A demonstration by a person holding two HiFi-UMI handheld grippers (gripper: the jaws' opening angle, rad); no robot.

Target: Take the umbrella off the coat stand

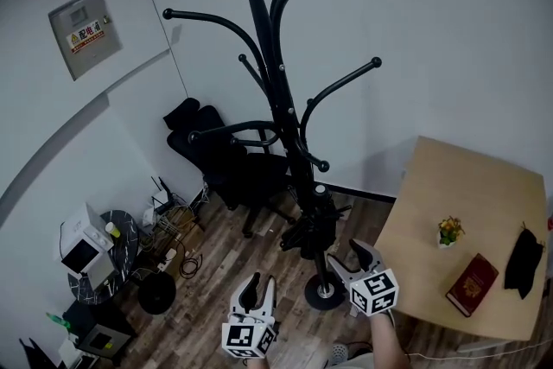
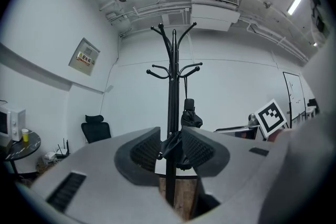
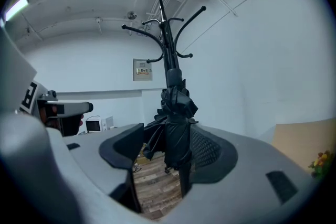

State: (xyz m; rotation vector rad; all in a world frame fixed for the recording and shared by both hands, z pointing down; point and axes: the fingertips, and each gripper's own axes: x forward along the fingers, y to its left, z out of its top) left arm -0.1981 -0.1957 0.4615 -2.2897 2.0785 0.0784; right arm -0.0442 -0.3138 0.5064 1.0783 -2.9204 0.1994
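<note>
**Item: umbrella (image 1: 313, 225), black, folded.** We find it low on the coat stand (image 1: 275, 91), bunched against the pole just above the base. It hangs from a lower hook rather than from the long upper arms. We cannot make out the strap or loop that holds it there, so we judge it will need lifting clear, not pulling straight away.

**Item: left gripper (image 1: 259, 283).** Its jaws stand wide with nothing between the pads. In its own view the pole and the hanging umbrella sit framed in the gap, well beyond the tips. We take it to be lined up as the supporting hand.

**Item: right gripper (image 1: 346, 255).** Its jaws are parted to a middling width and grip nothing. Its own view shows the umbrella's folds filling the gap, close by the right-hand pad, though we see no pad pressing on them. It is the nearer of the two, and so, in our judgement, the one placed to take hold.

**Surroundings:** an office chair (image 1: 229, 164) behind the stand; a wooden table (image 1: 484, 186) to the right, bearing a small plant (image 1: 449, 231) and a red book (image 1: 473, 283).

**Status:** the approach is under way and the umbrella is not yet taken.
</note>
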